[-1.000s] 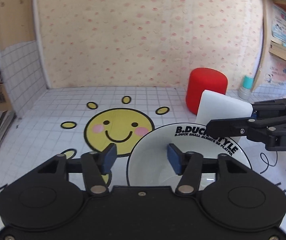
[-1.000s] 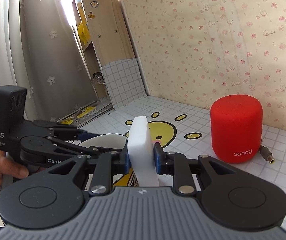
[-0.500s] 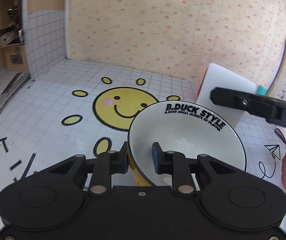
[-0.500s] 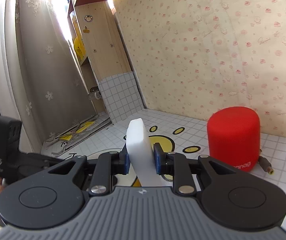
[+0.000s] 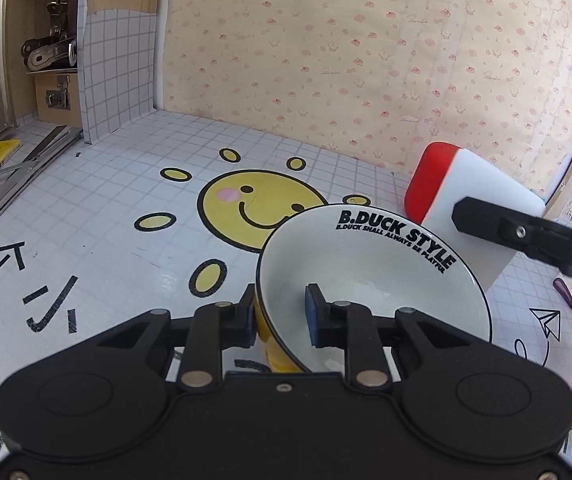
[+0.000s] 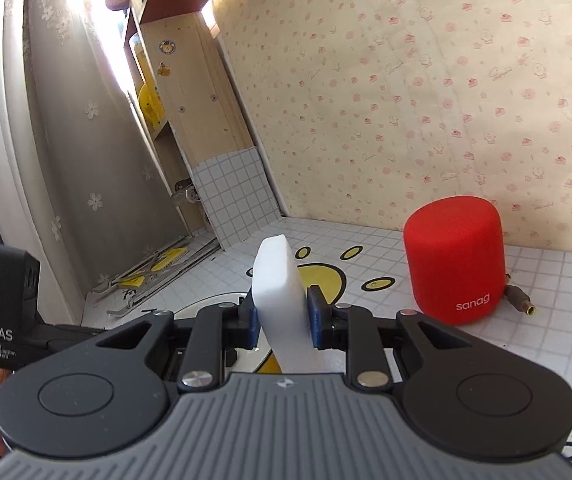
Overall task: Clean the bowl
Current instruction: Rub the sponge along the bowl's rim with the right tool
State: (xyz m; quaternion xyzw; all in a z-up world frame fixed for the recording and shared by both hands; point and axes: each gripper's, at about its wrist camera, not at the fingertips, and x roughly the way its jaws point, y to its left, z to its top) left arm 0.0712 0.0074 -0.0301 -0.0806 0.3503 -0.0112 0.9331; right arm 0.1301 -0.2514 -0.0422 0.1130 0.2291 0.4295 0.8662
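Observation:
My left gripper (image 5: 280,316) is shut on the near rim of a bowl (image 5: 369,268), white inside with black "B.DUCK STYLE" lettering and yellow outside. The bowl is lifted and tilted. My right gripper (image 6: 282,322) is shut on a white sponge block (image 6: 282,300). In the left wrist view the sponge (image 5: 481,216) is held just beyond the bowl's far right rim by the right gripper's finger (image 5: 525,236). In the right wrist view only a sliver of the bowl's rim (image 6: 210,304) shows below the sponge.
A red cylindrical speaker (image 6: 453,260) stands at the back right with a cable plug (image 6: 519,294) beside it. The tabletop (image 5: 126,200) is white-tiled with a yellow smiley print. A wooden shelf unit (image 6: 182,120) with metal parts stands at the left. A wallpapered wall is behind.
My left gripper closed on the bowl's rim, then lifted and tilted it. The right gripper rose with the sponge and stays beside the bowl's far rim.

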